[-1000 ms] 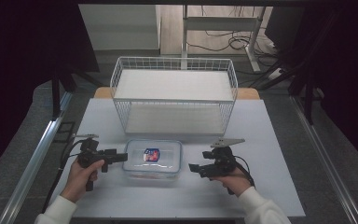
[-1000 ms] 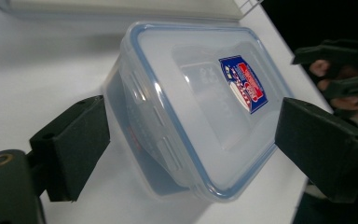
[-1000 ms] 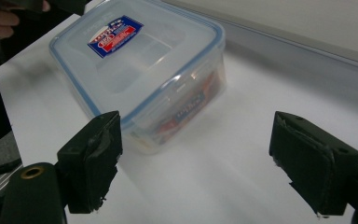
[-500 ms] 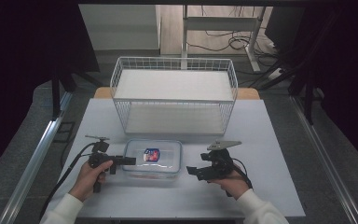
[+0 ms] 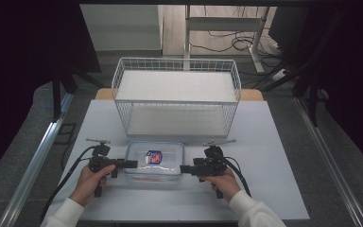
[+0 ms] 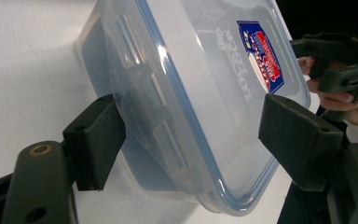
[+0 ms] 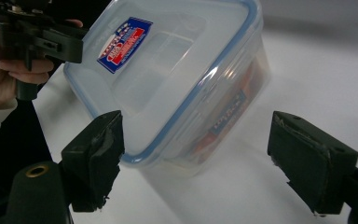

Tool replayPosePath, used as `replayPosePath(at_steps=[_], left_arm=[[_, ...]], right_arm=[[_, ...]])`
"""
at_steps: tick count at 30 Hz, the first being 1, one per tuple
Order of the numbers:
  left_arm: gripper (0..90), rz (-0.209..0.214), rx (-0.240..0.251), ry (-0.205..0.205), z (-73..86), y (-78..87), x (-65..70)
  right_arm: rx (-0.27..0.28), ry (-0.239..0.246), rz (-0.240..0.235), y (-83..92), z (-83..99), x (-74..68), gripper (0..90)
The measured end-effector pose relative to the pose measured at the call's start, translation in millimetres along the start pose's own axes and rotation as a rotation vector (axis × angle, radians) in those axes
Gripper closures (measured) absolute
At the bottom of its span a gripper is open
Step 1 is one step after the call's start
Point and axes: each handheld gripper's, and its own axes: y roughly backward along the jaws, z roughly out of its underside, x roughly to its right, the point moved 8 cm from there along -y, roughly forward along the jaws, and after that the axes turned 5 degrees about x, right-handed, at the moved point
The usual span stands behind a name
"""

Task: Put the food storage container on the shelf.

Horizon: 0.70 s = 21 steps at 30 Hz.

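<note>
In the high view, a lidded plastic box [image 5: 154, 160] is sitting low in the middle of the frame on the desk [image 5: 274, 156], before a wire basket [image 5: 177, 97], with the left gripper [image 5: 131, 164] and right gripper [image 5: 185, 169] flanking its short ends.

The left gripper view is showing its wide fingers [image 6: 95, 140], which have just been closing, straddling the box's edge without pressing.

The right gripper view is revealing wide fingers [image 7: 95, 151] and a packet [image 7: 223, 116] inside. The box looks rigid, light and slippery; gripping under the lid's rim seems best.

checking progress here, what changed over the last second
Both grippers closed in on the lidded container from its two sides: the left gripper slid up to its edge, jaws closing around that edge, pads not yet pressing; the right gripper came nearer. Container and wire basket stayed put.
</note>
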Motion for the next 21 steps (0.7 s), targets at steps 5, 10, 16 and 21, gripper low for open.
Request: replayPosePath(at_steps=[5, 10, 16, 21], left_arm=[[25.8, 0.014, 0.011, 0.011, -1.4, 0.9, -2.1], [25.9, 0.013, 0.011, 0.011, -1.5, 0.9, -2.1], [25.8, 0.008, 0.014, 0.012, -1.4, 0.6, -1.9], [25.8, 0.006, 0.016, 0.013, -1.4, 0.5, -1.7]], right_arm=[[0.007, -0.129, -0.085, -15.7, -3.2, 1.7, 20.6], [-0.013, -0.188, -0.120, -25.6, -2.8, -2.3, 21.1], [-0.053, -0.277, -0.094, -29.8, 1.0, -0.2, 24.0], [-0.039, -0.303, -0.084, -23.3, -2.4, -0.3, 36.1]])
